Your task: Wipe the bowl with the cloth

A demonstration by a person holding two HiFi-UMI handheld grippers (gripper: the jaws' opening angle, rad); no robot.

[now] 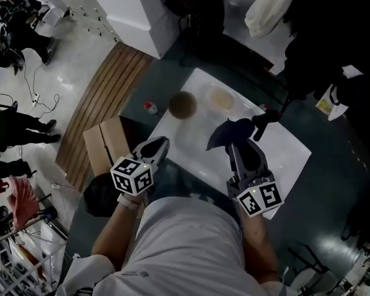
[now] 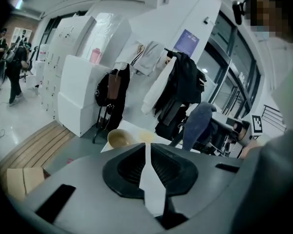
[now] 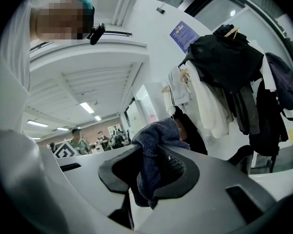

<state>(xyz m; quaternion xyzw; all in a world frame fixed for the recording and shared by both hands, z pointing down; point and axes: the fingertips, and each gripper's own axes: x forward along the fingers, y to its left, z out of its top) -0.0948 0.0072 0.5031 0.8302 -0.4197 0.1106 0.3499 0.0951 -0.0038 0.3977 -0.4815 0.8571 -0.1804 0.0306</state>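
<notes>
Grippers come first, one in each of the person's hands, held low over the near edge of a white rectangular counter (image 1: 290, 156). The left gripper (image 1: 161, 144), with its cube of square black-and-white markers at the back, has its jaws brought together with only a thin slit between them and nothing in it. The right gripper (image 1: 234, 145) has its jaws clamped on a dark blue terry cloth (image 1: 226, 133). In the right gripper view the cloth (image 3: 154, 138) bunches up above the jaws and a fold hangs down below them. Whether the cloth touches the counter I cannot tell.

Past the jaws, toward the far left part of the counter, sits the round brown bowl (image 1: 182, 105), upright and well apart from both grippers and from the cloth. Just beside it on the right lies a pale, shallow round dish (image 1: 220, 97).

Off the counter's left edge stands a small red-topped object (image 1: 150, 107), and nearer the person an open cardboard box (image 1: 105, 143) rests on the floor next to a strip of wooden slats (image 1: 108, 91). Beyond the counter, dark and white garments (image 2: 178, 82) hang from a rack.
</notes>
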